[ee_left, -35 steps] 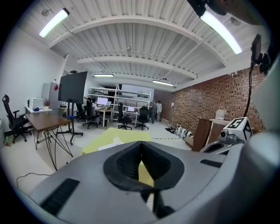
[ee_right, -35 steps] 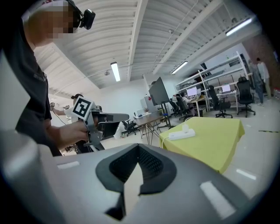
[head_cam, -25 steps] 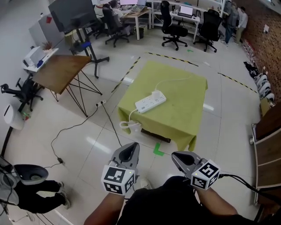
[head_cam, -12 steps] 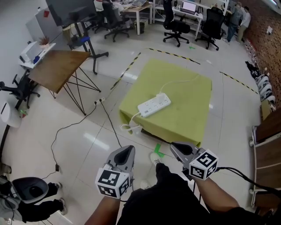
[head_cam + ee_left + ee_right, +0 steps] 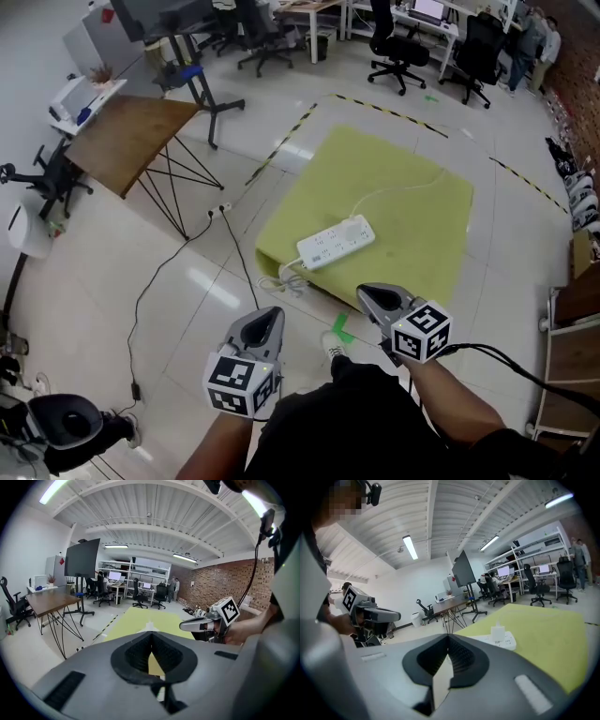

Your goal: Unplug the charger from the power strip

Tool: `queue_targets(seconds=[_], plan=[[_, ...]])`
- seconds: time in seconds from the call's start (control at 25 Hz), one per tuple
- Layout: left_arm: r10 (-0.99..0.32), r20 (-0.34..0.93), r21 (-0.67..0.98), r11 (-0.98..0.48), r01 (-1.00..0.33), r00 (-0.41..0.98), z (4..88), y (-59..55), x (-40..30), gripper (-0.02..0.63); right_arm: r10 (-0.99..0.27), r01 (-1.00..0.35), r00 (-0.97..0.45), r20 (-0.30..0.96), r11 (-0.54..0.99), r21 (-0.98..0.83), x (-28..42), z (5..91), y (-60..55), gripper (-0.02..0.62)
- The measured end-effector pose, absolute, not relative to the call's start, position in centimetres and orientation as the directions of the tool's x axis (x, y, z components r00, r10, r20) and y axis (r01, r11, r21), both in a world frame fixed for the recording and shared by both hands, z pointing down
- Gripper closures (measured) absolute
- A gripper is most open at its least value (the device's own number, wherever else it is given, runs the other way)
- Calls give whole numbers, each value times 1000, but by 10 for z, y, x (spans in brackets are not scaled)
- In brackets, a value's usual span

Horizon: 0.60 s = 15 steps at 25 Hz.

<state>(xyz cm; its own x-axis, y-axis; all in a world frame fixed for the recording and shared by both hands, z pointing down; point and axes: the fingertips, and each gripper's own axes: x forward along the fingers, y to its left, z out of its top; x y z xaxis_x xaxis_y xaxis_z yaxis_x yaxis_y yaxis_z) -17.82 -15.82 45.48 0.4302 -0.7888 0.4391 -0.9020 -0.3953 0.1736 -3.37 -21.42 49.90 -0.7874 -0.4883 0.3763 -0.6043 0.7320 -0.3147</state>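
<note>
A white power strip (image 5: 336,242) lies on the yellow-green table (image 5: 412,216). A white charger (image 5: 354,225) is plugged in near its right end, and the charger's thin cable runs off to the back right. In the right gripper view the charger (image 5: 498,632) stands upright on the strip (image 5: 506,642). My left gripper (image 5: 271,314) is shut and empty, over the floor short of the table's near left corner. My right gripper (image 5: 367,293) is shut and empty, over the table's near edge, a short way from the strip. Each shows in the other's view: left gripper (image 5: 377,616), right gripper (image 5: 197,624).
The strip's own cord (image 5: 281,277) hangs in loops off the table's near left edge. A black cable (image 5: 178,258) trails across the floor on the left. A wooden trestle table (image 5: 131,150) stands at the left. Office chairs and desks fill the back. Green tape (image 5: 339,326) marks the floor.
Both grippers have moved forward towards the yellow-green table, the right one further. The table and strip now lie closer below me. Both grippers stay shut.
</note>
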Motion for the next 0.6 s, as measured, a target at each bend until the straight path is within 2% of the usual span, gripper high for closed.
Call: queue_targets(seconds=[0.28, 0.6], plan=[[-785, 471, 194, -352, -915, 402, 469, -204, -168, 600, -491, -635, -756, 433, 710, -304, -25, 540, -282, 575], [-769, 543, 178, -289, -941, 338, 487, -225, -174, 600, -543, -732, -657, 524, 625, -270, -18, 602, -363, 390]])
